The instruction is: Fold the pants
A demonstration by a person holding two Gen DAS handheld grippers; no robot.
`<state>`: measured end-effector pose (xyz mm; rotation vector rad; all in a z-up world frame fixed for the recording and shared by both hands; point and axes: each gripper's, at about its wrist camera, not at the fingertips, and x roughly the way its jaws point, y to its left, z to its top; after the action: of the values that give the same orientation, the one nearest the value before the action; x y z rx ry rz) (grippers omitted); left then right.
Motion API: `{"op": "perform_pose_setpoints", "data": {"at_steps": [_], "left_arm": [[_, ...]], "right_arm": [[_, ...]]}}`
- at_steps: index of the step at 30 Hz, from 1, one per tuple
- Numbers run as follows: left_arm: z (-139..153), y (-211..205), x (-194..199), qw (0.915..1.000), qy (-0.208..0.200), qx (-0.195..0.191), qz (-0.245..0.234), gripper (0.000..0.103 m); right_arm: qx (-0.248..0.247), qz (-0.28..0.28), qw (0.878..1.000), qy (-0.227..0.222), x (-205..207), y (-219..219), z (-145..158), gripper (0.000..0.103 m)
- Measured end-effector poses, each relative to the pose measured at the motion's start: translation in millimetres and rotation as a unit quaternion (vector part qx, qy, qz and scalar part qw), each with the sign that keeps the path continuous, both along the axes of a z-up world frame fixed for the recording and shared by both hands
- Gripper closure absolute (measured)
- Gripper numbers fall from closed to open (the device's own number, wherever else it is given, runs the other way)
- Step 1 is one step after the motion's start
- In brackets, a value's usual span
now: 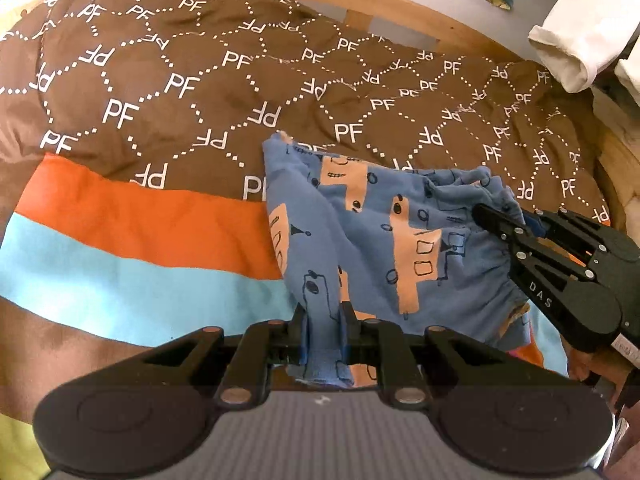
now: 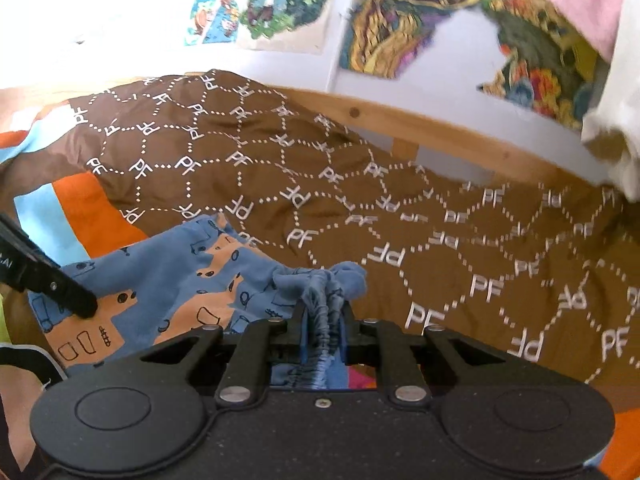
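Observation:
Small blue pants [image 1: 360, 232] with orange truck prints lie bunched on the bed. My left gripper [image 1: 323, 314] is shut on a blue fold of one edge, close to the camera. The right gripper [image 1: 508, 218] reaches in from the right and pinches the gathered waistband side. In the right wrist view my right gripper [image 2: 323, 314] is shut on the ruffled elastic waistband [image 2: 320, 296], which bunches up above the jaws. The pants [image 2: 172, 276] spread out to the left, where one finger of the left gripper [image 2: 76, 300] rests on them.
A brown duvet [image 1: 200, 80] with a white "PF" pattern, orange [image 1: 140, 216] and light blue stripes covers the bed. A wooden bed rail [image 2: 440, 136] runs along the far side under wall posters [image 2: 400, 16]. White cloth [image 1: 576, 44] hangs at the upper right.

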<state>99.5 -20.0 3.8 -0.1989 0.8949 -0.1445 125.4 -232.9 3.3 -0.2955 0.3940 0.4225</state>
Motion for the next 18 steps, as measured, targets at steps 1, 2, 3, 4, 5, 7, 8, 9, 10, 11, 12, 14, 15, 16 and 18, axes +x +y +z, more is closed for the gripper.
{"op": "perform_pose_setpoints", "data": {"at_steps": [1,2,3,4,5,7,8,9,10,11,12,14,15,16,18], "left_arm": [[0.7,0.5,0.1,1.0,0.0,-0.001,0.0,0.087],[1.6,1.1,0.1,1.0,-0.001,-0.002,0.001,0.087],[1.9,2.0,0.0,1.0,-0.002,-0.004,0.001,0.087],[2.6,2.4,-0.1,1.0,-0.002,-0.004,0.0,0.087],[2.8,2.4,-0.5,1.0,-0.003,-0.003,0.0,0.087],[3.6,2.3,-1.4,1.0,-0.005,-0.003,-0.001,0.087],[3.8,2.5,-1.5,1.0,-0.006,-0.002,-0.002,0.087],[4.8,2.0,-2.2,1.0,-0.008,-0.002,-0.002,0.087],[5.7,1.8,-2.5,0.9999,-0.01,-0.002,-0.002,0.087],[6.8,1.6,-2.9,0.9999,-0.011,-0.003,-0.003,0.087],[7.6,1.1,-3.4,0.9999,-0.012,-0.004,-0.005,0.087],[9.5,0.6,-3.3,0.9998,-0.012,-0.011,-0.01,0.087],[10.6,0.5,-2.8,0.9997,-0.012,-0.015,-0.012,0.087],[12.6,-0.2,-1.8,0.9996,-0.014,-0.018,-0.014,0.087],[16.4,-2.4,0.6,0.9994,-0.02,-0.019,-0.019,0.087]], "right_arm": [[-0.002,0.002,1.0,-0.004,-0.9,0.0,1.0,0.089],[-0.004,0.002,1.0,-0.008,-1.7,0.6,1.7,0.089],[-0.005,0.002,1.0,-0.011,-2.3,0.8,2.1,0.089],[-0.005,0.002,1.0,-0.015,-3.0,1.2,2.8,0.089],[-0.006,0.003,1.0,-0.017,-3.5,1.3,3.2,0.089],[-0.008,0.004,1.0,-0.023,-4.7,1.7,3.5,0.089],[-0.009,0.004,1.0,-0.027,-5.9,2.1,3.7,0.089],[-0.01,0.004,0.999,-0.031,-6.7,2.7,4.1,0.089],[-0.012,0.005,0.999,-0.036,-7.8,3.3,4.6,0.09],[-0.013,0.006,0.999,-0.041,-8.9,3.6,5.3,0.09],[-0.015,0.006,0.999,-0.047,-10.2,4.1,6.6,0.09],[-0.018,0.006,0.998,-0.056,-11.8,4.1,9.3,0.09],[-0.021,0.005,0.998,-0.062,-12.5,3.8,10.9,0.09],[-0.022,0.002,0.997,-0.068,-13.2,3.0,12.4,0.09],[-0.023,-0.004,0.997,-0.078,-13.5,-0.1,15.5,0.09]]}}
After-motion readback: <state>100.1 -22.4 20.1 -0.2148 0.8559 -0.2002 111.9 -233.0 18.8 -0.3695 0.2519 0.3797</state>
